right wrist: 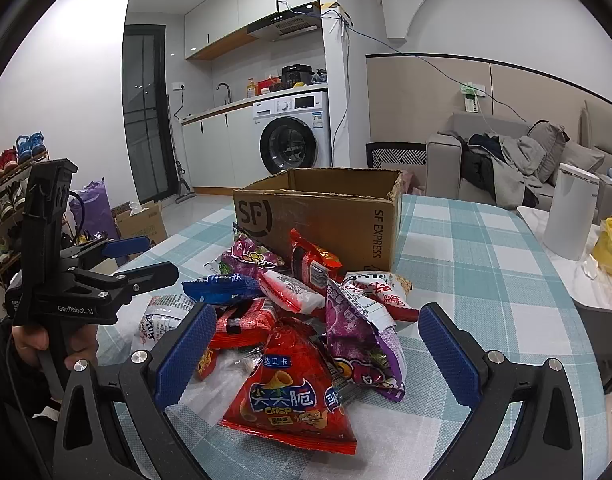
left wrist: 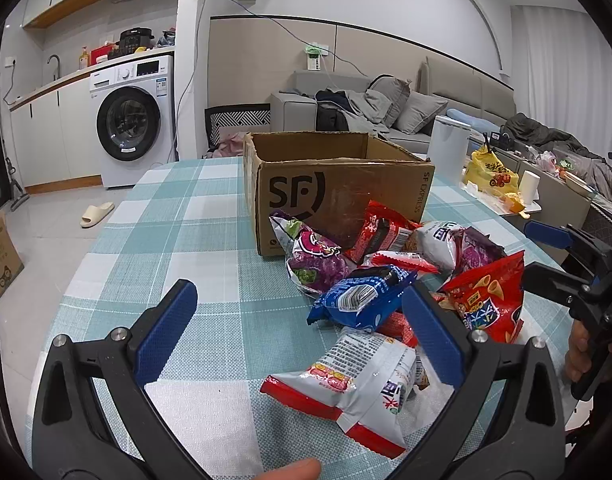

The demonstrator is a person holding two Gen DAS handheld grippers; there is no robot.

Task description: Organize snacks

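Note:
A pile of snack bags lies on the checked tablecloth in front of an open cardboard SF box [left wrist: 337,188] [right wrist: 317,216]. My left gripper [left wrist: 302,332] is open and empty, over a white and red bag [left wrist: 357,384], with a blue bag [left wrist: 361,296] and a purple bag [left wrist: 313,256] beyond. My right gripper [right wrist: 313,352] is open and empty, astride a red crisp bag [right wrist: 294,392] and a purple bag [right wrist: 361,336]. The right gripper also shows at the right edge of the left wrist view [left wrist: 545,248]. The left gripper shows at the left of the right wrist view [right wrist: 146,256].
The table [left wrist: 178,216] carries a white cylinder [left wrist: 449,148] [right wrist: 567,216] and a yellow bag [left wrist: 489,172] at the far right. A washing machine [left wrist: 130,120], a sofa [left wrist: 385,108] and a floor box [right wrist: 142,224] stand around.

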